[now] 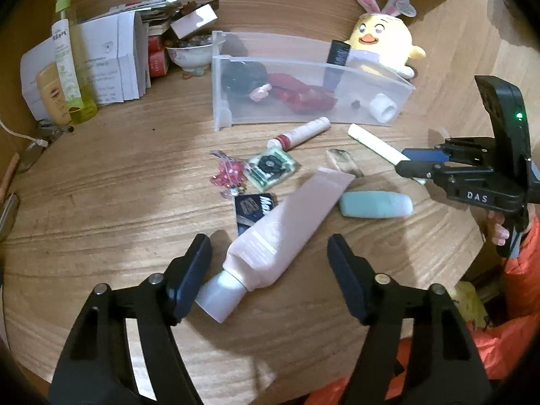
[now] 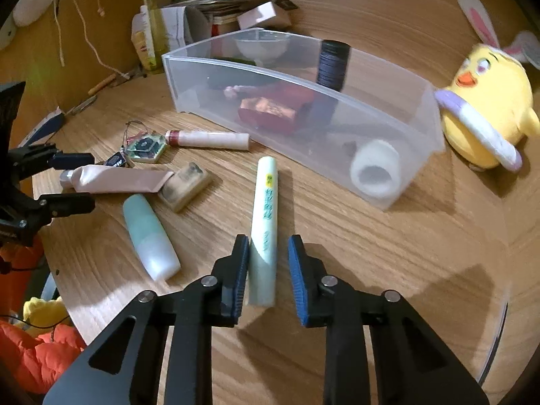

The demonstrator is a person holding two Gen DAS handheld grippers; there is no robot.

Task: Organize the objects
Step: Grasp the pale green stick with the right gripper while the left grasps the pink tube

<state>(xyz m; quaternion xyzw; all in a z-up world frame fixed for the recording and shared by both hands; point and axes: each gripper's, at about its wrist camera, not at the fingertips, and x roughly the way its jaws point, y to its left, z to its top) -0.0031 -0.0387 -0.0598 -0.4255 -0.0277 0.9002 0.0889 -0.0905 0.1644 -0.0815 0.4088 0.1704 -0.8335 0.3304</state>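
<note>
White stick (image 2: 265, 222) lies lengthwise between the right hand-held gripper (image 2: 268, 270) pads, one touching, not yet clenched; left hand-held gripper (image 1: 270, 276) gapes.

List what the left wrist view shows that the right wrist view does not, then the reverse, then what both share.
Only the left wrist view: pink beads beside the hexagonal charm, and the left gripper with its fingers either side of the pink tube.
Only the right wrist view: a white cord hanging at the back left, and the right gripper with its fingers around the pale green stick.
Both: the clear bin, yellow chick plush and mint bottle.
</note>
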